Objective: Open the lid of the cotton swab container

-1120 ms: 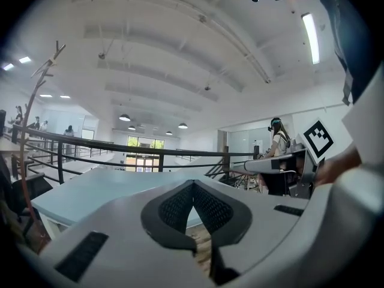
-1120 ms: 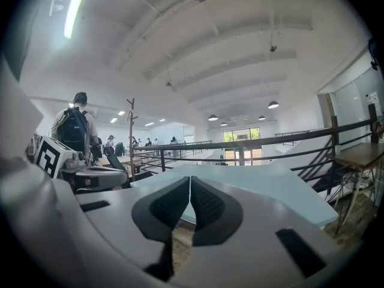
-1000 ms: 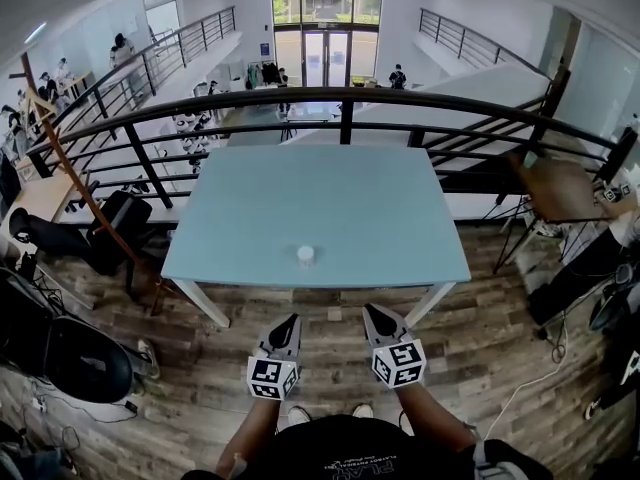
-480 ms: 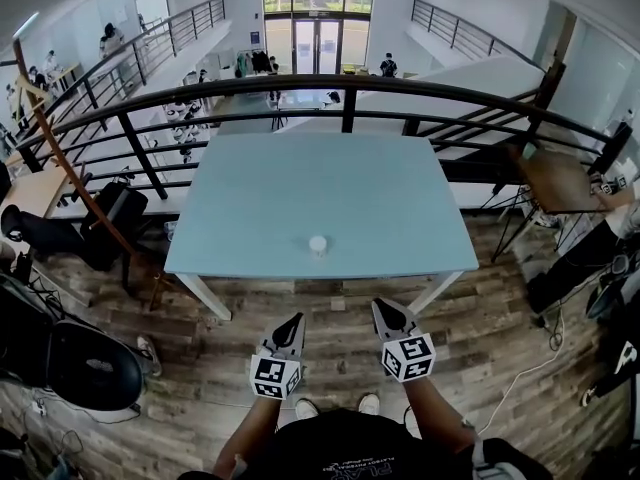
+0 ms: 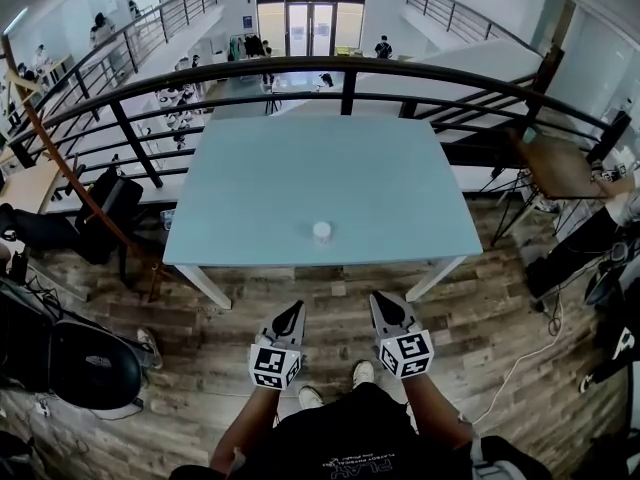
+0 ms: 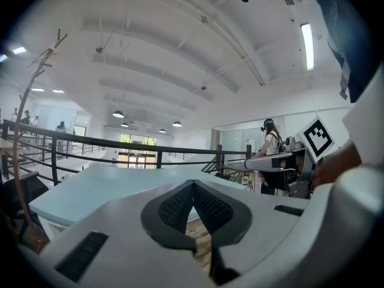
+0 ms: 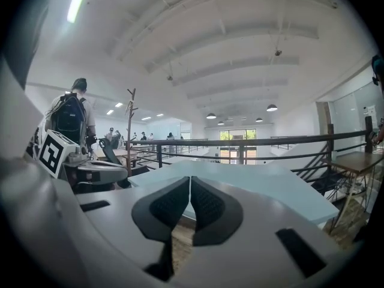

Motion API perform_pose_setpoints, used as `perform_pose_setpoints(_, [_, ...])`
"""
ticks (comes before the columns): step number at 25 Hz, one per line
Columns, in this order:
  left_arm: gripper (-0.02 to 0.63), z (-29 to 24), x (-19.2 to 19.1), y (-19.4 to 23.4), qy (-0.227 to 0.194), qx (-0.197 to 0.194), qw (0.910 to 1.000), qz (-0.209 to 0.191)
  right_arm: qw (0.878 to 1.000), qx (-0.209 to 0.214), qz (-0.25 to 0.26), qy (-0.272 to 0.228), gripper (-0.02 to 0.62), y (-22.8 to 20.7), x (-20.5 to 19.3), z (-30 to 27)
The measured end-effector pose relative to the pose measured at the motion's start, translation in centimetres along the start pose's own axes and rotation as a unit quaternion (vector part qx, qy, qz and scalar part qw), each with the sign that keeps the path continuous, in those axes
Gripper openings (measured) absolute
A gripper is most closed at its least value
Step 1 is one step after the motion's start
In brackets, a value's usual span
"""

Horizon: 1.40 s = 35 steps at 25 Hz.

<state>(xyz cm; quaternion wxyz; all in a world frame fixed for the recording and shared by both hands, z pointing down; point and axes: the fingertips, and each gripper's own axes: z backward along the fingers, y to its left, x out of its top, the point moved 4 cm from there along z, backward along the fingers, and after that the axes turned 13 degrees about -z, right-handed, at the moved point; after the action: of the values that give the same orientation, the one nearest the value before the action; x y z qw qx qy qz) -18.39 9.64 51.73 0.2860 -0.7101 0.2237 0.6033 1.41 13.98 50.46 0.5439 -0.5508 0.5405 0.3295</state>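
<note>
A small white round cotton swab container (image 5: 321,231) stands upright near the front edge of the pale blue table (image 5: 250,198) in the head view. Short of that edge, over the wooden floor, my left gripper (image 5: 295,310) is shut and holds nothing. Beside it my right gripper (image 5: 377,301) is likewise shut and empty. Both point toward the table, well apart from the container. In the left gripper view the left gripper (image 6: 193,185) shows its pads pressed together, and the right gripper (image 7: 189,180) looks the same in the right gripper view. The container is hidden in both gripper views.
A black metal railing (image 5: 345,93) runs behind the table's far edge. A dark office chair (image 5: 75,363) stands on the floor at the left, and a brown side table (image 5: 560,168) at the right. Cables lie on the wooden floor (image 5: 500,318).
Both grippers and the person have moved closer to the table's front edge. The container's place on the table is unchanged. Both grippers' jaws have stayed shut.
</note>
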Motion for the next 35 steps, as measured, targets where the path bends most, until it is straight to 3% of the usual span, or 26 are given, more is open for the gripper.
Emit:
perform_pose_setpoints(7, [0.012,-3.7,0.0,0.5,0.011,0.007,0.9999,0.004,1.000,0.003,-0.003,0.003,0.021,-2.9,0.2,-2.5])
perform_pose_setpoints(13, [0.011,-8.0,0.2,1.1,0.051,0.004,0.9985,-0.020,1.000,0.026,-0.008,-0.001,0.021,-5.7,2.3,-6.3])
perform_pose_setpoints(24, [0.012,-14.9,-0.9,1.1,0.074,0.032,0.9965,-0.020,0.992,0.116,-0.032,0.037,0.021,-9.9,3.7,-13.1])
perform_pose_setpoints(35, [0.012,-19.2,-0.7,2.0,0.103,0.078,0.9914,-0.021,0.983,0.167,-0.030,0.072,0.021,-12.1,3.3,-17.0])
